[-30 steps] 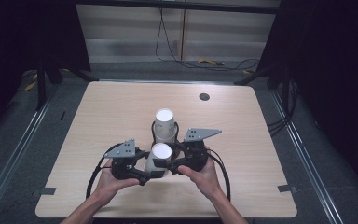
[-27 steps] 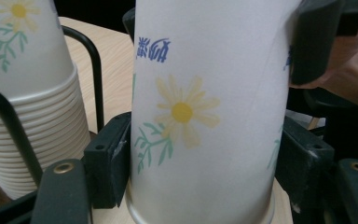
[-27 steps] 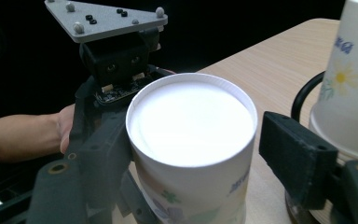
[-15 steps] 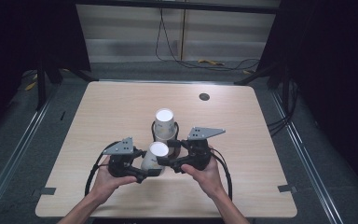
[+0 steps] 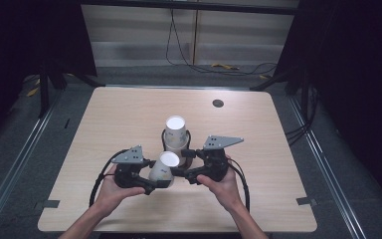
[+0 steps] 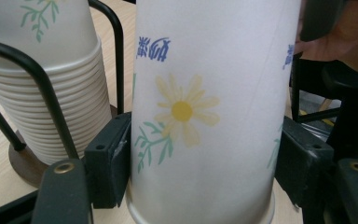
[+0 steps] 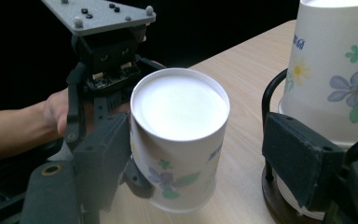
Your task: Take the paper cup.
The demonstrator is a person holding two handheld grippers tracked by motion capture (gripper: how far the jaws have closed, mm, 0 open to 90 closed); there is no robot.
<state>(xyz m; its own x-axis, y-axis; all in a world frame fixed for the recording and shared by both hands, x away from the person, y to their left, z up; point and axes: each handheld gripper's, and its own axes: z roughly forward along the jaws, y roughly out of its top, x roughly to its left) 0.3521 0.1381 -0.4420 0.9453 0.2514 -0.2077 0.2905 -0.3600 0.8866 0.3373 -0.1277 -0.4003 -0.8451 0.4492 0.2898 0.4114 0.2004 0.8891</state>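
Note:
A single upside-down paper cup (image 5: 162,168) with a flower print leans between my two grippers, just in front of the stack of cups (image 5: 175,132) in its black wire holder. My left gripper (image 5: 160,182) is shut on the paper cup (image 6: 200,107), with both pads against its lower wall near the rim. My right gripper (image 5: 183,168) stands open beside the same cup (image 7: 179,140). Its left pad (image 7: 105,158) lies close against the cup's side, and its right pad (image 7: 303,158) stands apart, in front of the stack (image 7: 331,79).
The wire holder (image 6: 37,74) sits on a round dark base at the middle of the wooden table (image 5: 104,124). A small dark round grommet (image 5: 218,103) lies at the far right of the tabletop. Cables trail on the floor beyond the table.
The single cup has shifted a little to the left and toward the person, and now leans more. Both grippers have stayed close around it.

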